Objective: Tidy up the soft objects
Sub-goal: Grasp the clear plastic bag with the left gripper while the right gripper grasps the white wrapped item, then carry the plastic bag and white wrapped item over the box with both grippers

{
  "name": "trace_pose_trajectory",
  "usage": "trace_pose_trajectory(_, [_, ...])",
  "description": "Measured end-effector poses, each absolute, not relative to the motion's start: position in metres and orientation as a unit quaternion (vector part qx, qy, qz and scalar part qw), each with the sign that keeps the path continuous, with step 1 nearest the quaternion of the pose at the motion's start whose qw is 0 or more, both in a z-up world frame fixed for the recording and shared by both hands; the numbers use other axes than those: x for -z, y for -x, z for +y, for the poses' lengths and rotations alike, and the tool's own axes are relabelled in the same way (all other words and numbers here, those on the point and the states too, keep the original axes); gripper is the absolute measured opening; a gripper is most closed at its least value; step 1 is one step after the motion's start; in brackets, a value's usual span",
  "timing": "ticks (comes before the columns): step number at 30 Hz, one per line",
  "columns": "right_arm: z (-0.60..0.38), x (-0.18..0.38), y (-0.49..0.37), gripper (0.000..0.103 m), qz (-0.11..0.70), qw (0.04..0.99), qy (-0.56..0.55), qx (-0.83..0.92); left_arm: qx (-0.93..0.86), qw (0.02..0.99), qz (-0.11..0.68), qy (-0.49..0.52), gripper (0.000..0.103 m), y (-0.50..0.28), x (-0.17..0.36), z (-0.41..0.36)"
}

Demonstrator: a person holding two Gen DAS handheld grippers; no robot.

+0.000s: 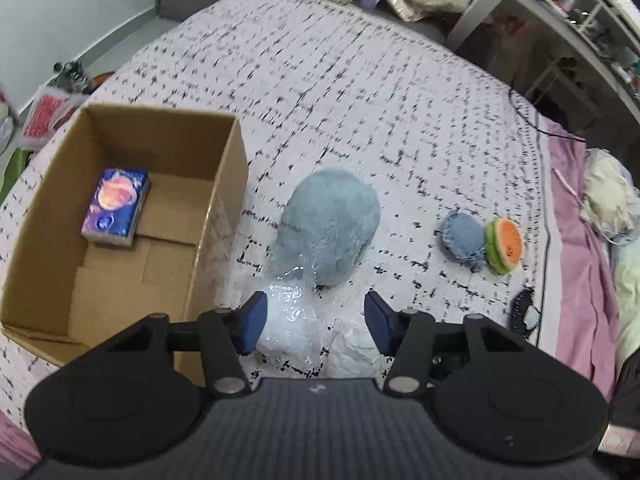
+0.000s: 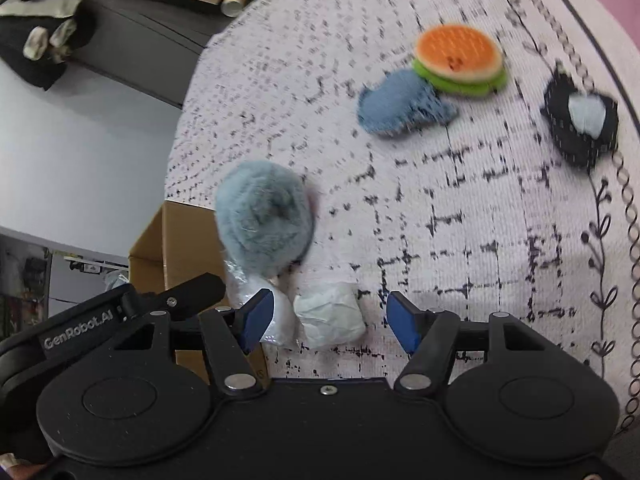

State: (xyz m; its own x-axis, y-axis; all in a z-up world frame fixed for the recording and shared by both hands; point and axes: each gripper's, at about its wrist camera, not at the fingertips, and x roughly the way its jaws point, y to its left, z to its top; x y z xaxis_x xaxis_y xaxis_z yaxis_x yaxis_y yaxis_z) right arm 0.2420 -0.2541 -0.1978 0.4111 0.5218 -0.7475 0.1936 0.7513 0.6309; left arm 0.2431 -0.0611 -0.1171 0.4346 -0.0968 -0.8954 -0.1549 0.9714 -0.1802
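While box (image 1: 120,216) interior shows (left view only).

A bed (image 1: 360,80) is lying under a white cover flecked with black dashes, a pink sheet (image 1: 576,240) showing along its edge. A pale wall (image 1: 60,8) is standing beyond it, and a cluttered white shelf unit (image 1: 580,28) is lining one side.

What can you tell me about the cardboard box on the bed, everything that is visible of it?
The cardboard box is plain brown, open at the top, with its bottom flaps folded flat inside. It stands upright on the patterned bedcover, near the bed's edge. Inside lies one thing only, a small blue packet with an orange picture, against a wall. Beside it sits a fluffy blue-grey toy, apart from it.
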Motion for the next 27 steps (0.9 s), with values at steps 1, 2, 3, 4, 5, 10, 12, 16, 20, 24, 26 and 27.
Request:
trace_pose_trajectory(1, [-0.255, 0.202, -0.243, 0.063, 0.537, 0.764, -0.342, -0.103, -0.023, 0.837, 0.534, 0.117, 0.052, -0.245, 0.120, -0.063])
trace_pose_trajectory(2, [-0.256, 0.204, -0.243, 0.062, 0.538, 0.762, -0.345, -0.102, -0.027, 0.835, 0.537, 0.116, 0.052, -0.247, 0.124, -0.064])
trace_pose_trajectory(3, [-0.257, 0.206, -0.243, 0.062, 0.540, 0.762, -0.344, -0.100, -0.031, 0.833, 0.540, 0.115, 0.051, -0.248, 0.127, -0.066])
trace_pose_trajectory(4, [-0.256, 0.208, -0.243, 0.062, 0.542, 0.760, -0.345, -0.098, -0.035, 0.832, 0.542, 0.114, 0.051, -0.251, 0.130, -0.067])
trace_pose_trajectory(5, [-0.257, 0.210, -0.244, 0.062, 0.543, 0.758, -0.346, -0.099, -0.039, 0.829, 0.546, 0.114, 0.051, -0.253, 0.134, -0.068])
trace_pose_trajectory(10, [-0.250, 0.221, -0.249, 0.062, 0.555, 0.752, -0.341, -0.105, -0.060, 0.819, 0.561, 0.101, 0.051, -0.264, 0.150, -0.070])
trace_pose_trajectory(12, [-0.246, 0.224, -0.252, 0.062, 0.558, 0.749, -0.341, -0.107, -0.067, 0.815, 0.568, 0.098, 0.051, -0.267, 0.156, -0.070])
trace_pose_trajectory(16, [-0.240, 0.225, -0.256, 0.062, 0.555, 0.754, -0.331, -0.116, -0.078, 0.808, 0.580, 0.071, 0.051, -0.272, 0.163, -0.074])
trace_pose_trajectory(20, [-0.232, 0.227, -0.261, 0.054, 0.551, 0.759, -0.324, -0.124, -0.087, 0.801, 0.587, 0.073, 0.046, -0.274, 0.169, -0.070])
trace_pose_trajectory(24, [-0.226, 0.231, -0.266, 0.042, 0.554, 0.754, -0.327, -0.133, -0.098, 0.799, 0.587, 0.088, 0.031, -0.273, 0.170, -0.065])
trace_pose_trajectory(26, [-0.225, 0.227, -0.265, 0.042, 0.548, 0.761, -0.320, -0.134, -0.098, 0.803, 0.582, 0.087, 0.027, -0.271, 0.166, -0.065])
trace_pose_trajectory(27, [-0.227, 0.224, -0.263, 0.042, 0.544, 0.765, -0.318, -0.135, -0.097, 0.805, 0.579, 0.087, 0.026, -0.270, 0.163, -0.065])
